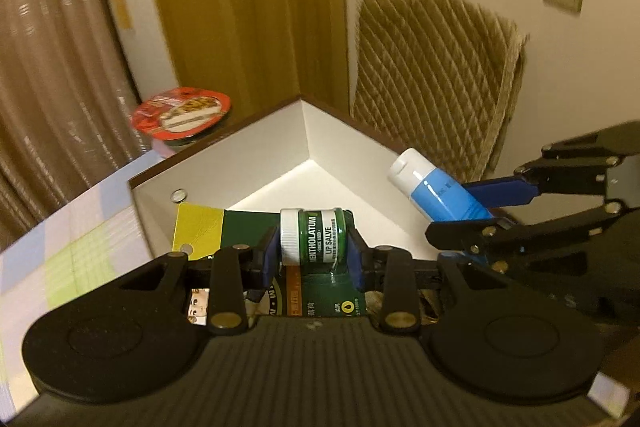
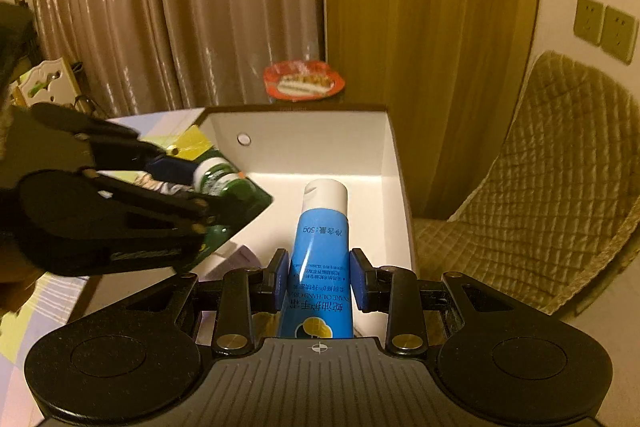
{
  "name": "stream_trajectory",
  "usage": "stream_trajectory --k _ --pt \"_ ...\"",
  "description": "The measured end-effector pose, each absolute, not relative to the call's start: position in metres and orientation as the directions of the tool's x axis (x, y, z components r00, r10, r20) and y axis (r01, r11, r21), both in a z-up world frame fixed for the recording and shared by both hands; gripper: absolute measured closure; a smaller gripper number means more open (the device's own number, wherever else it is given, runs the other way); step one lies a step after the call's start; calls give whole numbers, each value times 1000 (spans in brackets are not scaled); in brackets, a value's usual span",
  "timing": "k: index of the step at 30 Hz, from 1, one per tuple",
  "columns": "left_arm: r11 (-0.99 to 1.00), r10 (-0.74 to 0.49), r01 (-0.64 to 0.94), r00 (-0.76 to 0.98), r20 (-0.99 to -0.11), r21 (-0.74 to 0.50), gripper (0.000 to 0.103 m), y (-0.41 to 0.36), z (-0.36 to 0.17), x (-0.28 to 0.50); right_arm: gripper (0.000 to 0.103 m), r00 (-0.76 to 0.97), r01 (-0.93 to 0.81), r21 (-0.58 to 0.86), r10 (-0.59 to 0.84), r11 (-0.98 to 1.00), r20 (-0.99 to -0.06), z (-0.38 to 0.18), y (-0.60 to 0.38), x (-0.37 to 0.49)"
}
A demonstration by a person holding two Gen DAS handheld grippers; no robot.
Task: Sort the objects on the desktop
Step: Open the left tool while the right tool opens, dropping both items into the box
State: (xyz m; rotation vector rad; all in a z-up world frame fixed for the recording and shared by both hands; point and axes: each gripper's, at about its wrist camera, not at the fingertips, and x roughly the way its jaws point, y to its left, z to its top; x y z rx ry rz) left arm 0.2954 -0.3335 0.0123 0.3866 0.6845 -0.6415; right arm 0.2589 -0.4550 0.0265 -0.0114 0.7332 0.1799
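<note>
Right now both my claws are loaded and poised over the open white box [image 1: 256, 163]. My left gripper [image 1: 312, 247] is clenched on a green lip-salve jar [image 1: 310, 235], still fixed to its card [image 1: 200, 229]; the jar lies crosswise between the pads, white cap to the left. My right gripper [image 2: 319, 281] is clamped on a blue tube [image 2: 319, 247] whose long axis runs straight ahead along the fingers, white cap leading and pointing down into the box.

What matters for the drop, as I judge it, is that the box floor lies directly ahead of and below both loads. The tube's cap looks to be over the interior already, near the right wall. The card juts over the left rim, so the left load seems to sit nearer the box's edge than its middle.

From the left view I can read the jar's label and see the far corner of the box, with the tube coming in from the right. From the right view I get the whole box interior, plus something pale lying at its near end.

A red-lidded bowl [image 2: 304, 81] sits beyond the box, well apart.
</note>
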Motion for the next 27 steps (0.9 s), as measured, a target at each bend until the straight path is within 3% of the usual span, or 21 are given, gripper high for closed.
stream_trajectory --k 5,8,27 --pt "710 -398 691 552 -733 135 72 -347 -11 319 72 703 -188 47 168 981 -691 14 -459 270" --pt "712 -388 689 550 -740 138 60 -348 -19 325 71 690 -199 44 172 979 -703 10 -457 276" --pt "769 -382 630 590 -711 109 57 -321 -3 335 71 631 -287 24 208 958 -748 -1 -429 291"
